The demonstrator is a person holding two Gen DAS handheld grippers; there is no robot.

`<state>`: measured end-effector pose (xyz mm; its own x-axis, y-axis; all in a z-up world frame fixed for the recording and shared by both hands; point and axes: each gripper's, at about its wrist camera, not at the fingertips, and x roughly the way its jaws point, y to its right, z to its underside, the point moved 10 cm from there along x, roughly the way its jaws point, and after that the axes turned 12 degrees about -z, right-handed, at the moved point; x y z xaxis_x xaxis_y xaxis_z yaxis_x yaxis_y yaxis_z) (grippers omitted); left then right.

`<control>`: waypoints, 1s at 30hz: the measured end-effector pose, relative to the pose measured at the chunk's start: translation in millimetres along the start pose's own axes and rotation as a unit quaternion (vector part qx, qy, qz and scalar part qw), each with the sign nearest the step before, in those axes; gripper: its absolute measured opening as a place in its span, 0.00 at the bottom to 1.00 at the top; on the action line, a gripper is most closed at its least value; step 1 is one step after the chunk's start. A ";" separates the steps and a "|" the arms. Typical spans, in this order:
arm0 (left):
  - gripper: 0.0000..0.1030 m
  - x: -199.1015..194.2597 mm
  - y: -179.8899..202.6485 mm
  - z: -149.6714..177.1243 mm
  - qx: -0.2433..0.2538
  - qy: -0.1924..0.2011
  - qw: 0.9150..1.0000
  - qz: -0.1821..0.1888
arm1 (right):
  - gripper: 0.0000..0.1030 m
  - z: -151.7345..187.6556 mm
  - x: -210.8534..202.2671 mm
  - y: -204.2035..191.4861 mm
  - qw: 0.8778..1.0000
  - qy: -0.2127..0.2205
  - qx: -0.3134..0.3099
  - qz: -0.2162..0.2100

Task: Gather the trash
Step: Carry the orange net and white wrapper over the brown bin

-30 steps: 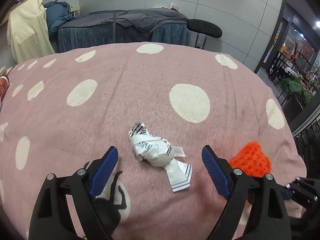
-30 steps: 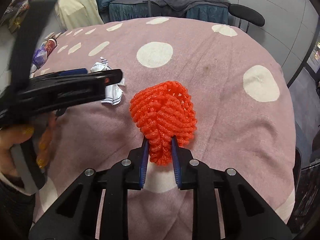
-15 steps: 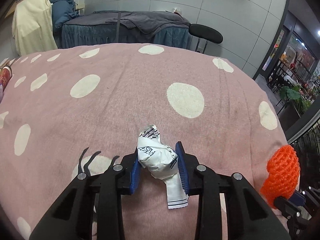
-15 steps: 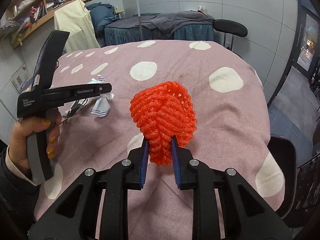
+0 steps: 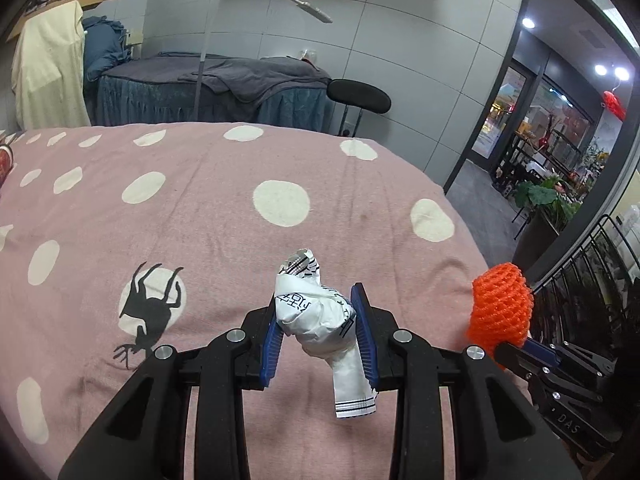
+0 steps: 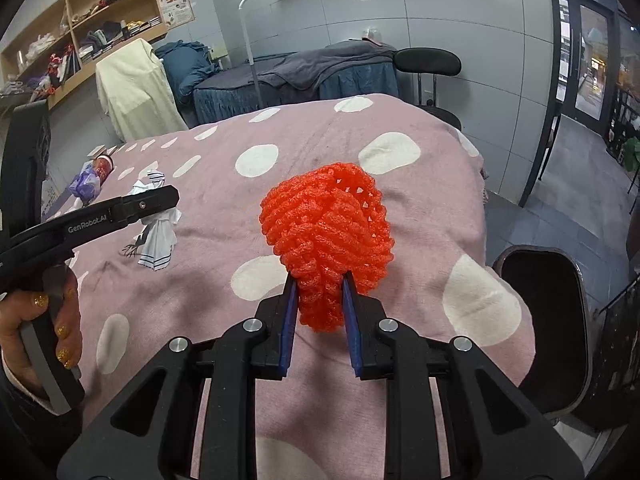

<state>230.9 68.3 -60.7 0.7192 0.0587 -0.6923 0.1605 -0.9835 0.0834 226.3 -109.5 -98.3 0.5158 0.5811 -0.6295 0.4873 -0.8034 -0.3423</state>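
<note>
A crumpled white wrapper (image 5: 320, 316) is clamped between the blue pads of the left gripper (image 5: 319, 332), lifted above the pink spotted cloth (image 5: 224, 208). To the right, an orange foam net (image 6: 326, 232) is pinched by the right gripper (image 6: 318, 312). Farther off, a dark bin (image 6: 540, 320) is seen at the cloth's right edge.

The red can (image 5: 5, 158) is cut off by the left edge of the left wrist view, the dark bin (image 6: 548, 332) at lower right of the right wrist view is partly cropped, and the shelf items (image 6: 100, 32) at upper left are too small to identify.
</note>
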 end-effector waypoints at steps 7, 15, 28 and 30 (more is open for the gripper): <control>0.31 -14.5 41.7 3.3 0.028 0.013 0.999 0.037 | 0.22 9.0 -29.3 30.8 0.999 0.025 0.029 0.020; 0.31 -23.2 92.4 12.1 0.069 0.021 0.994 0.078 | 0.22 17.8 -62.3 78.3 0.994 0.056 0.074 0.055; 0.31 -21.1 155.8 23.5 0.121 0.013 0.986 0.110 | 0.22 63.2 -61.0 230.5 0.968 0.030 0.182 0.167; 0.31 -19.1 162.5 24.7 0.126 0.009 0.985 0.115 | 0.22 77.6 -50.2 255.8 0.962 0.014 0.193 0.191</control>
<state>226.6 -96.9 -51.7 0.7293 -0.1694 -0.6629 -0.1791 -0.9824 0.0540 270.3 -354.3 -208.3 0.6267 0.2330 -0.7436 -0.0371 -0.9442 -0.3272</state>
